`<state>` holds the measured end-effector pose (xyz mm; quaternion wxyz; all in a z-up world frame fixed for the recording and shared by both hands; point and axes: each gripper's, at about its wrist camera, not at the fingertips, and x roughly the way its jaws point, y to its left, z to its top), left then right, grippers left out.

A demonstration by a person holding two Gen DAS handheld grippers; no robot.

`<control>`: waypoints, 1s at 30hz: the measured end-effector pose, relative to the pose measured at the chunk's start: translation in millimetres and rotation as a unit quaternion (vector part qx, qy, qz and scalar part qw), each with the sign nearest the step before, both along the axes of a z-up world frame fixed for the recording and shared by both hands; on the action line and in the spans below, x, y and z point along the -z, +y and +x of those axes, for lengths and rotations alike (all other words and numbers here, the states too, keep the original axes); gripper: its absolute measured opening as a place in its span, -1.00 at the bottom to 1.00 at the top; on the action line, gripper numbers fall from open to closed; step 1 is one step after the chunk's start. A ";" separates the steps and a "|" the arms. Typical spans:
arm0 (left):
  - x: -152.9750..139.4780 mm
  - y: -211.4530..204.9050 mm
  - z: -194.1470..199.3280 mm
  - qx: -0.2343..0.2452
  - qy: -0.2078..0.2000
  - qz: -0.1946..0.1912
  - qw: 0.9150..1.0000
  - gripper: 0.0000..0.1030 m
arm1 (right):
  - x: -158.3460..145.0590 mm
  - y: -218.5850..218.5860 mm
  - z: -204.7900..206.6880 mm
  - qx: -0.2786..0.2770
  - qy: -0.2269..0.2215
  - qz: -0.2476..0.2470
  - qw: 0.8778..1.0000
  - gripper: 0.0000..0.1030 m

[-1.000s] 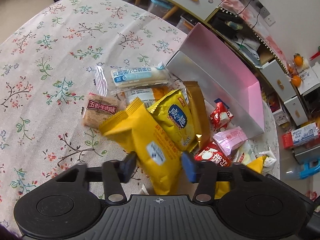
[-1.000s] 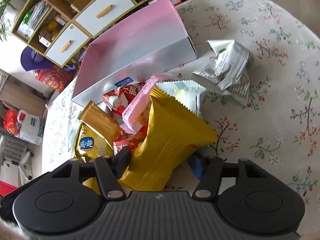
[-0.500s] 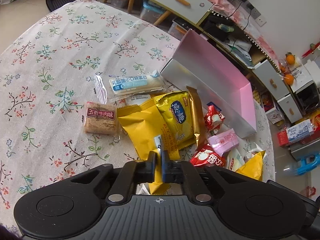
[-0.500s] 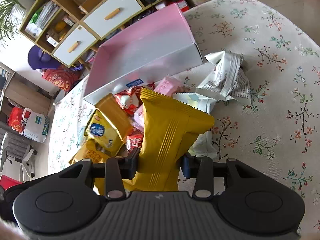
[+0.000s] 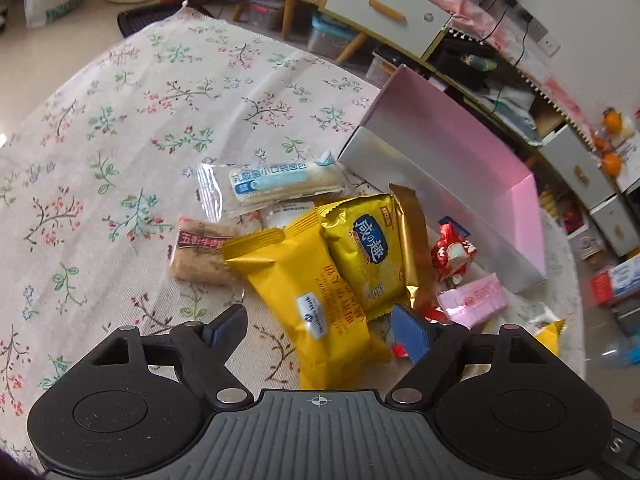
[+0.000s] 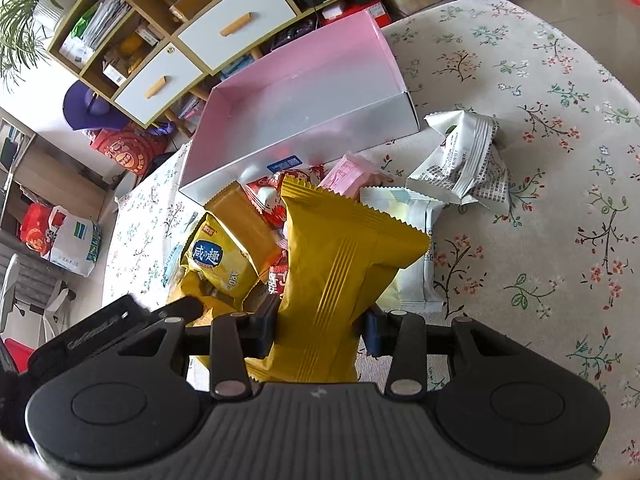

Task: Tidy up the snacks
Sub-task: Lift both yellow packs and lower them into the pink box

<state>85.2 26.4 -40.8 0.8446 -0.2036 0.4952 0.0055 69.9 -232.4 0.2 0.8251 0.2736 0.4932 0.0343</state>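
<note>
Your counter wears floral cloth, white drawers beyond. Your right gripper clamps a mustard packet; your left gripper gapes around a yellow packet, beside one reading "咸趣".

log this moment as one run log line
left gripper: open over yellow packet | right gripper: shut on gold packet | pink box: empty

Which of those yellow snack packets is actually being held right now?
The dark-yellow ribbed packet, pinched in the right gripper. The bright-yellow packet lies loose on the table between the open left gripper; the golden blue-logo packet rests beside it.
</note>
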 end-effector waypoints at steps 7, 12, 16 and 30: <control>17.4 -9.1 5.2 -0.016 0.018 0.033 0.999 0.31 | 2.8 -1.2 0.3 -0.008 0.003 -0.020 1.000 -0.26; 13.4 -7.6 2.0 -0.006 0.014 0.015 1.000 -0.27 | 3.8 -1.0 -0.5 -0.012 0.006 -0.025 1.000 -0.26; 11.2 -3.6 -3.5 -0.001 0.013 0.009 1.000 -0.30 | -0.4 0.6 -1.6 -0.017 -0.001 -0.030 0.999 -0.26; -48.0 2.9 -30.6 0.053 -0.064 -0.008 0.997 -0.32 | -24.7 -9.4 -5.0 -0.012 -0.034 -0.020 0.999 -0.26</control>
